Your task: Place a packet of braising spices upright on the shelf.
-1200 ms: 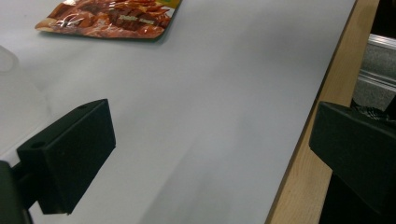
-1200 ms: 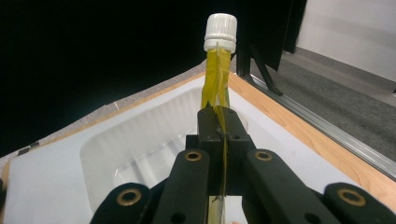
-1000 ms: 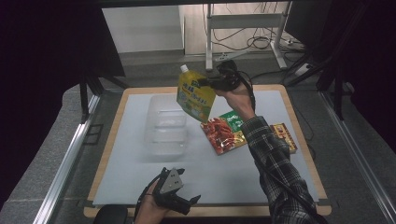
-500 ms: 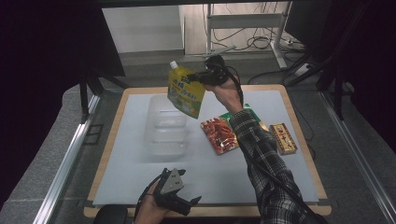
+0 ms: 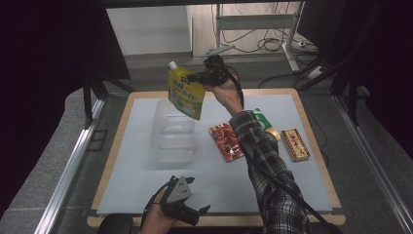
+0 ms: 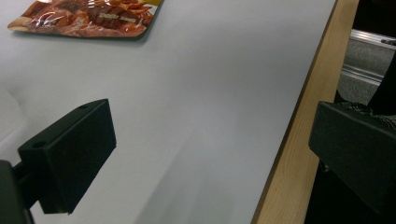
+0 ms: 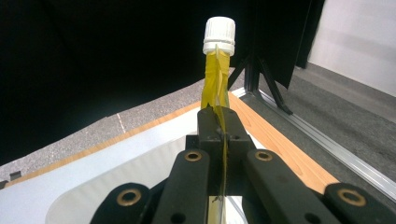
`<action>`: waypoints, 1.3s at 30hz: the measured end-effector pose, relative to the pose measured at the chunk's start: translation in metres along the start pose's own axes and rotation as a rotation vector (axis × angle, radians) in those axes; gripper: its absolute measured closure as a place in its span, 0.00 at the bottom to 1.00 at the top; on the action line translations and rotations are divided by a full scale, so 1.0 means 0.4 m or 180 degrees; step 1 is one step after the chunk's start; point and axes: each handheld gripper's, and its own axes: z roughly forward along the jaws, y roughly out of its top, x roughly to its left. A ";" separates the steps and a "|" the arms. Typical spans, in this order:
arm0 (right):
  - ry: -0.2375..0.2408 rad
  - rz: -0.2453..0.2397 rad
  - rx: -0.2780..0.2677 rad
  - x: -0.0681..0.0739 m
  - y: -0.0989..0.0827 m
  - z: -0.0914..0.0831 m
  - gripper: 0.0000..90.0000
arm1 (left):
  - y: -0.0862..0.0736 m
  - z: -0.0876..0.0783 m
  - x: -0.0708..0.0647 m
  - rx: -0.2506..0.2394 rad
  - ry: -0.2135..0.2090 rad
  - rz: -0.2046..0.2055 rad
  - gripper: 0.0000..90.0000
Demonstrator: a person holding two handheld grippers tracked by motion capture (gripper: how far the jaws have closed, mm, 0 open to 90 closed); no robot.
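Observation:
A yellow spout pouch (image 5: 186, 93) with a white cap (image 7: 218, 34) hangs in the air, pinched at its upper edge by my right gripper (image 5: 198, 78). In the right gripper view the jaws (image 7: 218, 127) are shut on the thin yellow film (image 7: 215, 79). The pouch hangs over the far end of a clear plastic container (image 5: 171, 132) on the grey mat. My left gripper (image 5: 198, 195) rests near the table's front edge. Its jaws stand wide apart with nothing between the fingers (image 6: 70, 156).
A red snack packet (image 5: 227, 142) lies right of the container, also seen in the left gripper view (image 6: 88, 18). A green packet (image 5: 263, 119) is partly hidden behind the right sleeve. A brown box (image 5: 295, 145) lies further right. The wooden table edge (image 6: 289, 154) runs beside the left gripper.
My right gripper has carried the yellow pouch to the left, from above the red packet's side to over the clear container. The left gripper has stayed put.

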 end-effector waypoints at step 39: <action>0.0003 -0.0036 0.0484 0.020 -0.059 0.167 0.98 | 0.001 -0.003 0.001 -0.0096 -0.0066 -0.0071 0.00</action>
